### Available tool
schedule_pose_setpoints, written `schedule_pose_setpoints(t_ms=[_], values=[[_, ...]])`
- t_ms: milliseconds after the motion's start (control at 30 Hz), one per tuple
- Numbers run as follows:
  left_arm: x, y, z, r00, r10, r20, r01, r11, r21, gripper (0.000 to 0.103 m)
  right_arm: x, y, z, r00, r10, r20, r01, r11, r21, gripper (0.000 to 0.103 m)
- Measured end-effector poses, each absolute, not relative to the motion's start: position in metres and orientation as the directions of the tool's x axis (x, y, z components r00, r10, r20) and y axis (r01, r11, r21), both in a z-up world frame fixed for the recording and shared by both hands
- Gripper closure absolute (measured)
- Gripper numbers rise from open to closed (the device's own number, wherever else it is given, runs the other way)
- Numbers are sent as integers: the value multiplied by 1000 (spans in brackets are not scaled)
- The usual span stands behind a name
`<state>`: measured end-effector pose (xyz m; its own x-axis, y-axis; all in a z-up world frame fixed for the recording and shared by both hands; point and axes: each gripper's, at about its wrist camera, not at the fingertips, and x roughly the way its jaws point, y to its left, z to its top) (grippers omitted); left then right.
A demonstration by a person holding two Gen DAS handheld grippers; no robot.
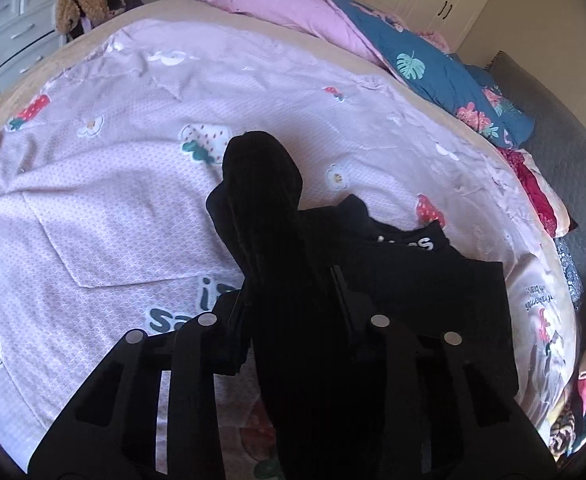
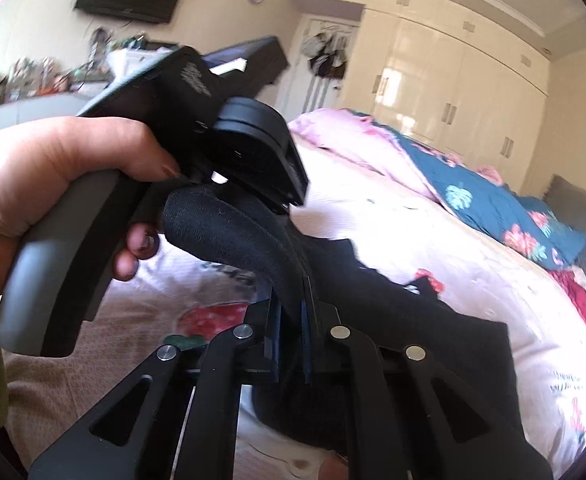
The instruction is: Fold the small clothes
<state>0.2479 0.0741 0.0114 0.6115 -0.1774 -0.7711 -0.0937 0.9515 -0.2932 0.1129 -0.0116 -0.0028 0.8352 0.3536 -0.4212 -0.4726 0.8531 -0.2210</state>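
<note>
While both fingers of the right hand-held gripper press in from either side, they pinch a black sock between their blue pads, with almost no gap left. The sock rises out of that grip and bends toward the person's left hand, which wraps the grey handle of the left hand-held gripper; from this view that tool's fingers point away and their tips cannot be seen, hidden behind its own body.

From the left wrist view, the left hand-held gripper shows its two fingers standing moderately apart with the same black sock running up between them. Black cloth against black fingers makes the contact hard to read, so I cannot tell whether this gripper truly clamps the sock or only frames it. The sock's rounded end sticks up above the bed.

Just beyond and to the right lies a black garment flat on the bed, with white lettering partly cut off by a fold; only a few letters show. Its near edge disappears beneath the gripper linkages in both views.

Under everything spreads a pink sheet printed with strawberries and flowers. A pink and blue quilt is heaped along the far edge, and cream wardrobe doors stand behind it, somewhat blurred.
</note>
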Motion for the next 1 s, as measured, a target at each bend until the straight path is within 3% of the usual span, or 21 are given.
schedule_pose_setpoints(t_ms=[467, 1000], values=[[240, -12, 69, 667, -221, -712, 45, 965, -257, 85, 97, -107, 22, 887, 295, -355, -330, 943, -41, 97], [260, -100, 47, 600, -253, -759, 127, 967, -221, 85, 103, -177, 2, 813, 329, -481, -273, 944, 186, 97]])
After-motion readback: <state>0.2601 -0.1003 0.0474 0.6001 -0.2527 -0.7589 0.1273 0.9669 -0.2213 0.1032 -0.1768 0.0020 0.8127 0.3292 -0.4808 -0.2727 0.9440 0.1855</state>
